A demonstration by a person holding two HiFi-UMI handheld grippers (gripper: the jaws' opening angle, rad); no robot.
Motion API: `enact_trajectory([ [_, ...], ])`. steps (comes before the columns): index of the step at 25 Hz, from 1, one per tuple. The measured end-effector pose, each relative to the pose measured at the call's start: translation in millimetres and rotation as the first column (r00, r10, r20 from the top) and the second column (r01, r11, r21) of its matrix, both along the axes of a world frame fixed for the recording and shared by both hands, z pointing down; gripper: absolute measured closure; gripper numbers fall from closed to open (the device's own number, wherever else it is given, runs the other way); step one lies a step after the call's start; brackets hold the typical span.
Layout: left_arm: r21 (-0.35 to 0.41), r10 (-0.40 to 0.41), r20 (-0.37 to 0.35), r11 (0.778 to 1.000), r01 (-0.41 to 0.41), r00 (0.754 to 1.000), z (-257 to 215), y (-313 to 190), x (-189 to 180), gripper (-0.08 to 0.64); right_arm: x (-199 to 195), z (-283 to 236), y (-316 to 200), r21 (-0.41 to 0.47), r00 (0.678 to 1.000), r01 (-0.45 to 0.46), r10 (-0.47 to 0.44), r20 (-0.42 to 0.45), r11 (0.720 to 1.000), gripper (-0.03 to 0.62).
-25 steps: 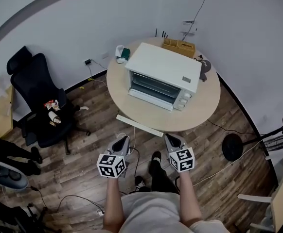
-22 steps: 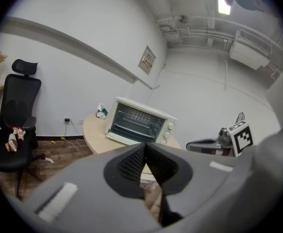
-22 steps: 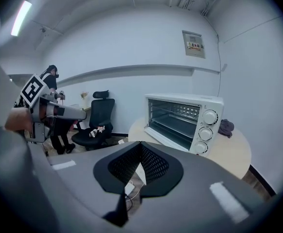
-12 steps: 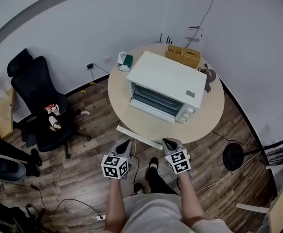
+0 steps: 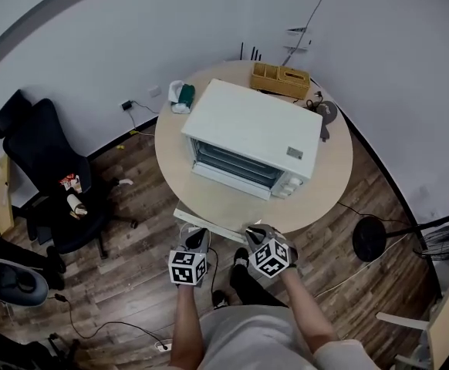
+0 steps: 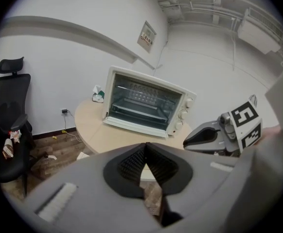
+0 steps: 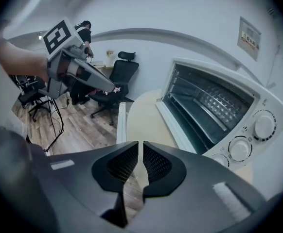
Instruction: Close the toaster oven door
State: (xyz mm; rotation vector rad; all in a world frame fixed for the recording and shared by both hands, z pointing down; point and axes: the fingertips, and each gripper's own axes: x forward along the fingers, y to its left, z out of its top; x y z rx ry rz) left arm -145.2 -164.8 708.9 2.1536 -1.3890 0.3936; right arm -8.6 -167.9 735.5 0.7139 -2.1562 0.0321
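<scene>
Two grippers had dipped closer to the table (image 5: 232, 208) edge in that last second. The left gripper (image 5: 196, 234) was clenched on nothing. The right gripper (image 5: 257, 231) had just cracked its jaws a sliver, nothing between them (readying, I'd guess). The oven (image 5: 252, 126) sat at 12 o'clock, mid-table, its door (image 5: 226, 179) seemingly down. Approach under way, no contact yet.

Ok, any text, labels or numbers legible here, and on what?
No text can be read.
Wall sign: print too small.
Label on top of the toaster oven: blurred.
Marks round its knobs: too small.
Marker cubes: square patterns only, no words.
</scene>
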Motion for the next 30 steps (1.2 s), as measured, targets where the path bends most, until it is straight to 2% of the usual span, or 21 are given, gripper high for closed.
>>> enact_trajectory([
  [6, -0.063, -0.018, -0.033, 0.998, 0.016, 0.999, 33, -6, 10, 0.503, -1, 41, 18, -0.039, 0.988, 0.120, -0.124, -0.095, 0.992, 0.519],
  [10, -0.058, -0.015, -0.039, 0.998, 0.013, 0.999, 34, -16, 13, 0.503, -1, 68, 30, -0.055, 0.970, 0.191, -0.197, -0.145, 0.980, 0.479],
  [14, -0.042, -0.010, -0.047, 0.999, 0.008, 0.999, 32, -24, 17, 0.503, 3, 92, 39, -0.033, 0.931, 0.265, -0.264, -0.251, 0.964, 0.448],
  [17, -0.045, -0.004, -0.050, 0.999, 0.002, 0.999, 34, -24, 21, 0.503, 7, 105, 41, 0.013, 0.888, 0.325, -0.301, -0.348, 0.946, 0.417],
  [20, -0.049, -0.005, -0.050, 0.999, 0.003, 0.999, 37, -22, 21, 0.503, 9, 116, 38, 0.069, 0.855, 0.353, -0.292, -0.428, 0.933, 0.417],
  [24, -0.049, -0.012, -0.048, 0.999, 0.010, 0.999, 36, -16, 17, 0.503, 13, 116, 36, 0.144, 0.826, 0.395, -0.283, -0.487, 0.907, 0.419],
  [26, -0.050, -0.026, -0.043, 0.998, 0.024, 0.999, 36, -14, 11, 0.503, 13, 114, 37, 0.158, 0.820, 0.410, -0.287, -0.495, 0.898, 0.420],
  [30, -0.065, -0.066, -0.042, 0.996, 0.063, 0.997, 41, -7, -3, 0.503, 12, 114, 46, 0.143, 0.823, 0.411, -0.299, -0.483, 0.900, 0.480],
])
